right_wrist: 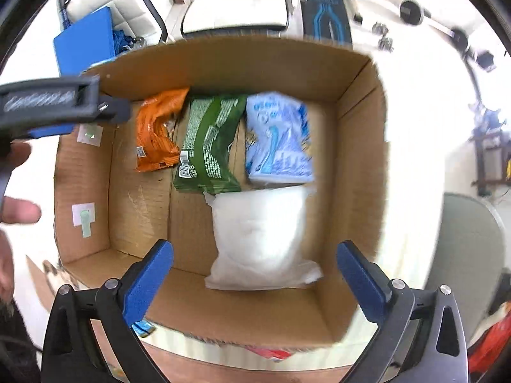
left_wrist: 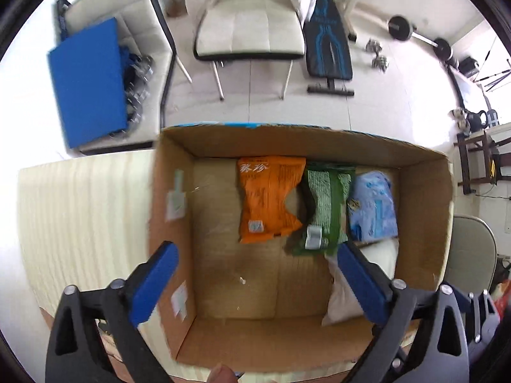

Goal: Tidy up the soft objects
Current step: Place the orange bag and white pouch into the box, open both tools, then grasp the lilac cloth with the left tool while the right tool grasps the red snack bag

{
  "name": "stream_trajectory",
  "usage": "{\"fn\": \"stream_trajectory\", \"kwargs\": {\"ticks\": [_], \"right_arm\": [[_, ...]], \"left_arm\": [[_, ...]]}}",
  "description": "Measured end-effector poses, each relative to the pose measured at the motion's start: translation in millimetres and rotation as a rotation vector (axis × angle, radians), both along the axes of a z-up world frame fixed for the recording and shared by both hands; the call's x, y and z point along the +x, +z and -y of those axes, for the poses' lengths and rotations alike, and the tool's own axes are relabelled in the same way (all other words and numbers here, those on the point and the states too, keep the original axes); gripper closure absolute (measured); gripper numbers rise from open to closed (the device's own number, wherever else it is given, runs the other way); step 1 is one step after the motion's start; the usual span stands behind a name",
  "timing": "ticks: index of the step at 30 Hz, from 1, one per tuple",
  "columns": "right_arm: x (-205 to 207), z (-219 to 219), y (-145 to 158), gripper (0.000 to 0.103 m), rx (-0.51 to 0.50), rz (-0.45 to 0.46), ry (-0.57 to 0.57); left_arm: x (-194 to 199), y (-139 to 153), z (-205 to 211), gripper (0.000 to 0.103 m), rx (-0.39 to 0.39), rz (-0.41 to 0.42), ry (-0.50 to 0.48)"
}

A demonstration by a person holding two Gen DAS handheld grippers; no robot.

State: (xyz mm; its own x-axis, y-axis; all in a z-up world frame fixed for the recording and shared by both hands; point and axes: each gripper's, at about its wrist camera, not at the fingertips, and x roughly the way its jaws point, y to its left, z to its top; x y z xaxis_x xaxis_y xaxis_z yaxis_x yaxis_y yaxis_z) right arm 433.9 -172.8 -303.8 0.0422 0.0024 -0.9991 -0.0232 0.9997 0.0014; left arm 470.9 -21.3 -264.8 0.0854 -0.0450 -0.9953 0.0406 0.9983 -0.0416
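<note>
An open cardboard box [left_wrist: 424, 210] [right_wrist: 361, 134] holds soft packets. An orange packet [left_wrist: 270, 198] [right_wrist: 155, 134], a green packet [left_wrist: 322, 210] [right_wrist: 209, 146] and a light blue packet [left_wrist: 373, 206] [right_wrist: 278, 140] lie side by side along the far wall. A white pillow-like bag [right_wrist: 258, 239] [left_wrist: 343, 300] lies in front of them. My left gripper [left_wrist: 255, 255] is open and empty above the box's left part. My right gripper [right_wrist: 255, 252] is open and empty, just above the white bag. The left gripper's body [right_wrist: 64, 102] shows at the right view's left edge.
The box stands on a pale wood-grain table [left_wrist: 83, 223]. Beyond it are a white chair [left_wrist: 252, 32], a blue board [left_wrist: 89, 79] on a seat, a black and blue bench [left_wrist: 327, 44] and barbell weights [left_wrist: 415, 32]. A grey chair [left_wrist: 469, 255] stands at the right.
</note>
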Motion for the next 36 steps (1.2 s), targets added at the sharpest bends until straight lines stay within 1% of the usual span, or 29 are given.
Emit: {"fn": "stream_trajectory", "kwargs": {"ticks": [1, 4, 5, 9, 12, 13, 15, 17, 19, 20, 21, 23, 24, 25, 26, 28, 29, 30, 32, 34, 36], "right_arm": [[-4.1, -1.9, 4.6, 0.000, 0.003, 0.007, 0.008], [-13.8, -4.8, 14.8, 0.000, 0.013, 0.029, 0.009], [-20.2, -2.7, 23.7, 0.000, 0.019, 0.045, 0.007], [-36.6, -0.5, 49.5, 0.000, 0.052, 0.128, -0.007], [-52.3, -2.1, 78.1, 0.000, 0.065, 0.227, 0.017], [-58.9, -2.9, 88.5, 0.000, 0.074, 0.263, 0.034], [-69.2, -3.9, 100.6, 0.000, 0.078, 0.300, 0.062], [-82.5, -0.3, 110.4, 0.000, 0.091, 0.344, 0.069], [-98.7, 6.8, 108.0, 0.000, 0.105, 0.332, 0.075], [-106.8, 11.4, 101.9, 0.000, 0.106, 0.311, 0.069], [-116.7, 16.6, 91.3, 0.000, 0.110, 0.275, 0.067], [-137.6, 27.4, 64.3, 0.000, 0.120, 0.206, 0.072], [-146.8, 33.2, 49.0, 0.000, 0.116, 0.169, 0.068], [-153.8, 38.4, 38.1, 0.000, 0.115, 0.144, 0.058], [-163.8, 47.4, 20.3, 0.000, 0.120, 0.109, 0.034], [-176.1, 59.4, -1.8, 0.003, 0.125, 0.075, -0.008], [-182.2, 65.1, -12.9, 0.007, 0.129, 0.061, -0.030], [-188.7, 71.0, -25.1, 0.012, 0.125, 0.047, -0.054], [-196.4, 76.9, -40.5, 0.015, 0.113, 0.021, -0.083], [-202.0, 80.3, -50.0, 0.015, 0.101, 0.011, -0.093], [-206.3, 77.7, -55.0, 0.015, 0.081, 0.006, -0.075]], "left_arm": [[-12.9, 11.0, -0.2, 0.000, 0.012, 0.032, 0.003], [-41.8, 33.8, 1.1, 0.000, 0.027, 0.094, -0.001], [-50.0, 40.8, 2.6, 0.000, 0.035, 0.113, -0.005], [-83.8, 70.7, 2.3, 0.000, 0.056, 0.194, 0.007], [-108.3, 91.2, 2.6, 0.000, 0.065, 0.250, 0.017], [-113.9, 95.2, 1.2, 0.000, 0.076, 0.268, 0.026], [-131.3, 101.0, 0.5, 0.000, 0.098, 0.295, 0.051], [-150.4, 97.0, -5.1, 0.000, 0.084, 0.293, 0.109], [-167.4, 78.5, -10.5, 0.000, 0.039, 0.248, 0.152], [-176.9, 58.9, -14.2, 0.000, 0.023, 0.187, 0.189], [-180.8, 45.0, -16.3, 0.000, 0.000, 0.145, 0.208], [-191.0, 0.3, -21.3, 0.001, -0.102, 0.005, 0.271], [-195.9, -22.9, -21.7, 0.004, -0.149, -0.060, 0.305], [-199.5, -42.1, -21.0, 0.007, -0.178, -0.102, 0.334], [-202.0, -56.1, -17.6, 0.012, -0.172, -0.121, 0.355], [-197.9, -82.0, -10.5, 0.012, -0.175, -0.126, 0.396], [-197.3, -88.2, -6.4, 0.012, -0.169, -0.129, 0.401], [-192.7, -102.3, -0.2, 0.012, -0.169, -0.147, 0.405], [-188.6, -121.5, 5.7, 0.012, -0.167, -0.168, 0.422], [-186.6, -136.4, 7.4, 0.012, -0.166, -0.180, 0.447], [-184.9, -148.6, 6.8, 0.012, -0.187, -0.186, 0.487]]}}
